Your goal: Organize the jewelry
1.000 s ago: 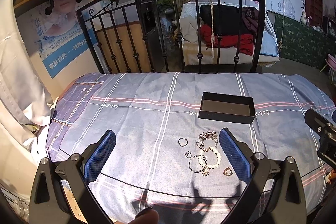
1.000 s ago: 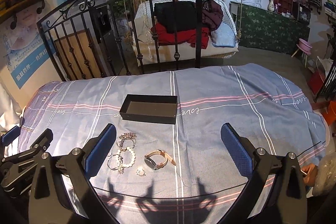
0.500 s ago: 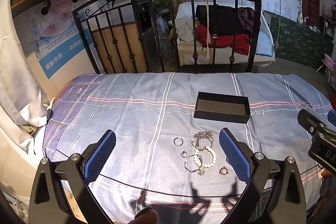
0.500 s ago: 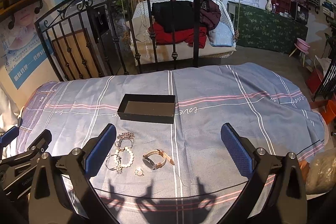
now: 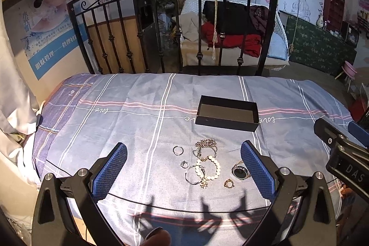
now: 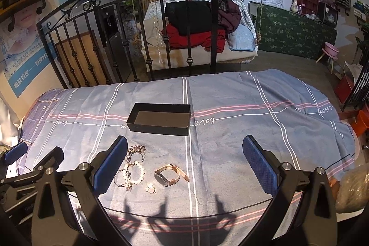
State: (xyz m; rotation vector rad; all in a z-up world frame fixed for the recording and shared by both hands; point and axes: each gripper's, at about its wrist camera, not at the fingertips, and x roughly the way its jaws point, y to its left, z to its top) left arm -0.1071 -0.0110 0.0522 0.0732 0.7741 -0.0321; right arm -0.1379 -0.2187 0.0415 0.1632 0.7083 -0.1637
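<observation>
Both wrist views look forward and down over the table, toward the railing. Left one sits further left — both share black box and jewelry.

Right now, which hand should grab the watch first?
Probably the right gripper: the watch lies between its open jaws. In the left gripper's view the watch is half hidden behind a jaw. Both are empty; the black box lies just beyond.

Right hand-held gripper spread wide, watch below black box
</observation>
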